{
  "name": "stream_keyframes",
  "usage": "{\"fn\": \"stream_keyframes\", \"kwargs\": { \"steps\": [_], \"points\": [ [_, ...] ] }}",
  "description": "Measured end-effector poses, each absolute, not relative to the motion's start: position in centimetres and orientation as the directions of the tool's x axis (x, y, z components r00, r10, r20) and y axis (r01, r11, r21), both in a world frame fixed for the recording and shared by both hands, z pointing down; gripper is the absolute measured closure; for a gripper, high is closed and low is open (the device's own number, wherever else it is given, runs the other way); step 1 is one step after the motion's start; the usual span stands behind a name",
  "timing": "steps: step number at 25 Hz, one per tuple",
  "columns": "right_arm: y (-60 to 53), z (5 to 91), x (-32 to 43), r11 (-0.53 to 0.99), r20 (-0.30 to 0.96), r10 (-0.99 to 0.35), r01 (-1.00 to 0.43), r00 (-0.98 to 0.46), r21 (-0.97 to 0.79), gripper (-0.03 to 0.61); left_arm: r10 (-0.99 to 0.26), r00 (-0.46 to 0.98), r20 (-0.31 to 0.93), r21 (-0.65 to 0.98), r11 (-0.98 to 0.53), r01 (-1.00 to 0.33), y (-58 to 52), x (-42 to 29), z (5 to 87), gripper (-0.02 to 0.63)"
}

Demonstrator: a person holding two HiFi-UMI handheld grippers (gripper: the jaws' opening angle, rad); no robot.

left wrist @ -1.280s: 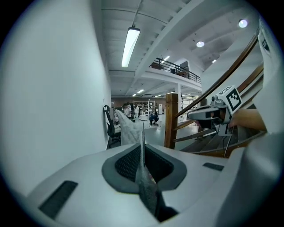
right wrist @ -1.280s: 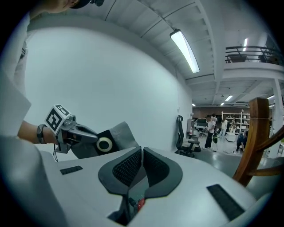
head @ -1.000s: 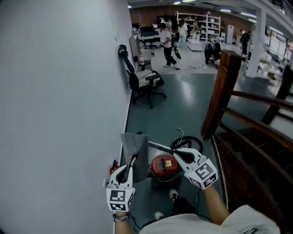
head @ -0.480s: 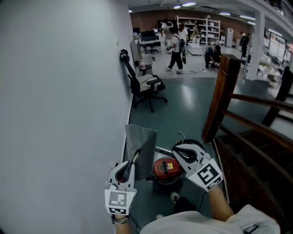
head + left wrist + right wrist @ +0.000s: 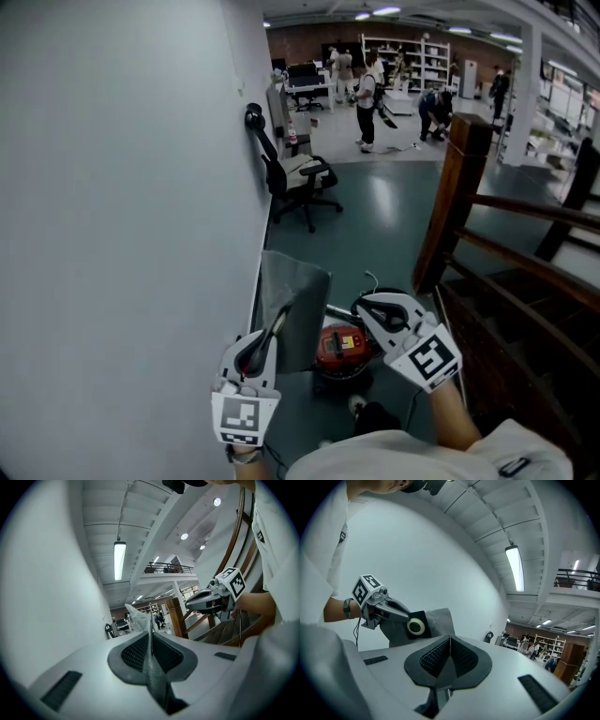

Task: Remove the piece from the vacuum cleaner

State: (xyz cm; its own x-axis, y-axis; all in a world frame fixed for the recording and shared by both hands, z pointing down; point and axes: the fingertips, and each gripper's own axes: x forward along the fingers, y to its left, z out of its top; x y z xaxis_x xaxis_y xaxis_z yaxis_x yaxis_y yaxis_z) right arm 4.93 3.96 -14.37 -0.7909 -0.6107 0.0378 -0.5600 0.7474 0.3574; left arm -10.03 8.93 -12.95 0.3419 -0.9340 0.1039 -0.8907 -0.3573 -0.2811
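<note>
Piece (image 5: 295,305) lifted higher above vacuum cleaner (image 5: 339,349).

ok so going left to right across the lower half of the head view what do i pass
white wall → left tongs pinching the grey piece → red vacuum cleaner → right tongs → wooden stairs

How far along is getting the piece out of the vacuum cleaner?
Mostly done: the grey bag is out, held up beside the red vacuum cleaner. In hand: the left gripper clamps it; the right gripper is shut, empty. Left: probably setting it aside.
</note>
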Motion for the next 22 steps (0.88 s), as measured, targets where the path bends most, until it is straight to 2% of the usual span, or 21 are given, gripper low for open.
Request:
{"fn": "stream_keyframes", "kwargs": {
  "steps": [22],
  "points": [
    [3.7,-13.2,5.5,0.717,0.064,-0.654,-0.591,-0.753,0.370,0.549,-0.939,0.319,0.126,-0.266,-0.341,-0.901,9.4,-11.3,-11.8,0.581]
  ]
}}
